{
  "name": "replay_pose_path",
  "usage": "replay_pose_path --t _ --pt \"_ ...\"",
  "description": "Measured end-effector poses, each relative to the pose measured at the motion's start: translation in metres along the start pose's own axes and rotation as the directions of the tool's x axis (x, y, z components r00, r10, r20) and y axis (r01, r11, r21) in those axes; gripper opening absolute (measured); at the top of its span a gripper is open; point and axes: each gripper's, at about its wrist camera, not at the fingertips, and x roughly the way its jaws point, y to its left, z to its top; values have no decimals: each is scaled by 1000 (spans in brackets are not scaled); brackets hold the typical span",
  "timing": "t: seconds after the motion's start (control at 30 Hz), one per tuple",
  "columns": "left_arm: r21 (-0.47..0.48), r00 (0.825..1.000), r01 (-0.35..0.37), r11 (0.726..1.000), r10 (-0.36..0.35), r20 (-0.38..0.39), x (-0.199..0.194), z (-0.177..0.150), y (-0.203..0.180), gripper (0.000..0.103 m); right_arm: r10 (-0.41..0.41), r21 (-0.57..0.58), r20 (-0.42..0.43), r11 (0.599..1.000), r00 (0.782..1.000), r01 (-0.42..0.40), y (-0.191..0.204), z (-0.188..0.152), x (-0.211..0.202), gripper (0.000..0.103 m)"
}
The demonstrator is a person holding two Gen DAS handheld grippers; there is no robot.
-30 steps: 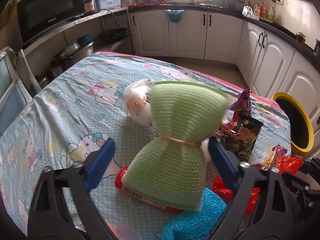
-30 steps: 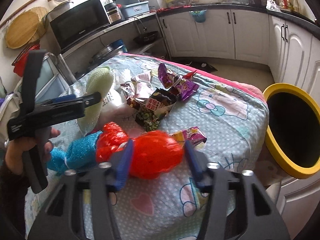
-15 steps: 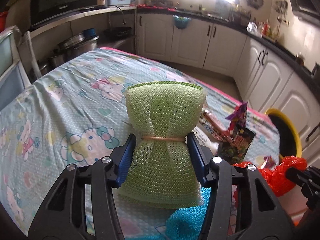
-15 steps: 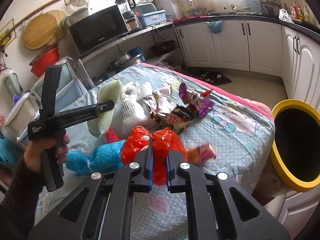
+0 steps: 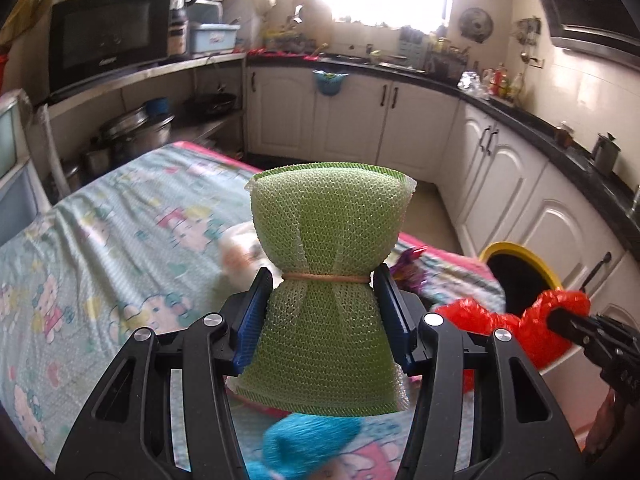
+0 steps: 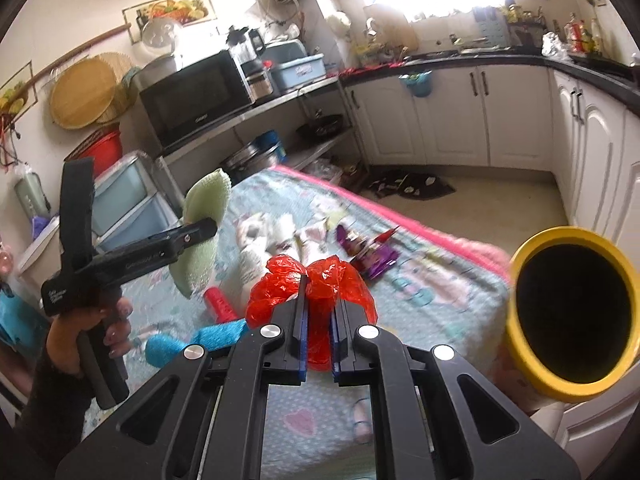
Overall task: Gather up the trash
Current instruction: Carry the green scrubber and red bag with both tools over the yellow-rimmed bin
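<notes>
My left gripper (image 5: 323,280) is shut on a green mesh bundle (image 5: 328,224) at its rubber-banded waist and holds it above the table (image 5: 100,240). From the right wrist view that bundle (image 6: 202,208) and the left gripper (image 6: 208,226) show at the left, in a person's hand (image 6: 108,320). My right gripper (image 6: 319,280) is shut on a crumpled red plastic bag (image 6: 276,280), lifted off the table. The red bag (image 5: 520,320) also shows at the right in the left wrist view. A yellow-rimmed bin (image 6: 576,312) gapes at the table's right end.
On the cartoon-print cloth (image 6: 420,280) lie purple wrappers (image 6: 372,252), white packets (image 6: 256,240), a red tube (image 6: 220,304) and a blue scrubber (image 6: 200,340). White kitchen cabinets (image 5: 400,120) and counters ring the table; a microwave (image 6: 192,96) sits on the left shelf.
Both grippers closed on their items, left on the green bundle and right on the red bag, and lifted them off the table. The views tilted up toward the kitchen.
</notes>
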Motion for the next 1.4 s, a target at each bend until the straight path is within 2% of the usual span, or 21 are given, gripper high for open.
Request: replay_pose_path --t 0.37,0.8,0.93,1.1,1.4 --pt "83 997 75 994 -78 29 10 17 -61 45 -132 69 105 990 986 125 -54 17 -38 8" --pt "141 983 175 974 -180 27 32 30 -130 45 -292 197 190 947 937 255 -128 23 -83 8" --pt "153 976 214 965 -218 7 46 30 -154 45 -342 232 192 926 920 296 -147 21 -91 8" --pt "161 964 265 951 -262 -35 69 27 -184 45 -406 276 155 893 901 355 -173 12 -90 8" --pt "230 945 321 919 -295 -138 110 14 -244 45 -484 315 92 843 870 435 -206 -9 -82 8"
